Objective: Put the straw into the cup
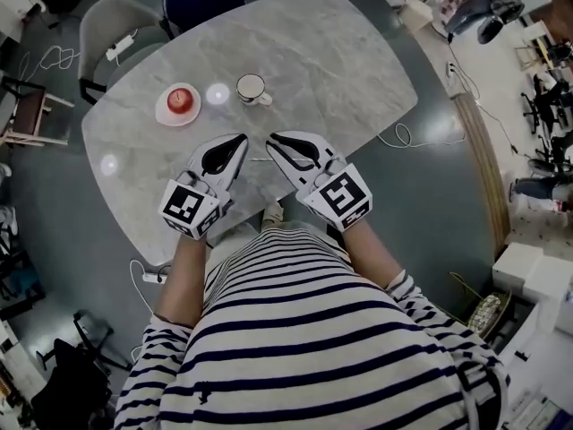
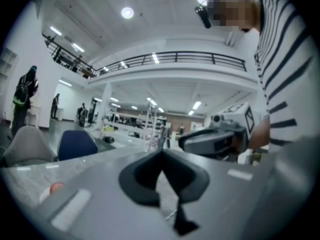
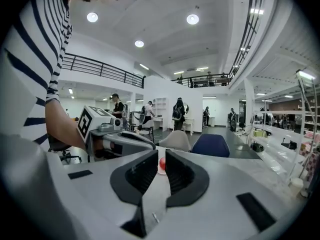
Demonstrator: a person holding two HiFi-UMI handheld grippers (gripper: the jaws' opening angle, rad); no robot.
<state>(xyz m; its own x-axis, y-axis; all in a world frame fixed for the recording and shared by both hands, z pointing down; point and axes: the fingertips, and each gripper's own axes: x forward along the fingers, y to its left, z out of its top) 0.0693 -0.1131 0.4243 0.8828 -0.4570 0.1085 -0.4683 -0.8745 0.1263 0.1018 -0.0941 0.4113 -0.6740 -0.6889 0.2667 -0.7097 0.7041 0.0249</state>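
- Just nearer the person than the white cup [image 1: 253,89], both grippers rest low over the grey marble worktop [image 1: 345,56], tips pointing towards the cup.
- Left gripper [image 1: 240,141]: its own view shows the two tips meeting at a point, closed, with nothing held between them; only bare worktop shows through the gap behind the tips.
- Right gripper [image 1: 272,141]: its jaws stand a narrow slit apart and clasp nothing; through the slit a red apple [image 3: 162,163] shows far off.
- Straw [image 1: 258,159]: a thin, pale line lying flat on the worktop, on the person's side of the cup, between the two grippers and apart from the cup. It is faint, so I cannot tell whether either gripper touches it.
- Cup: upright, handle turned to the right, standing by itself.
- Left of the cup, the apple sits on a small plate [image 1: 162,109]; plate and cup are near each other but not touching.
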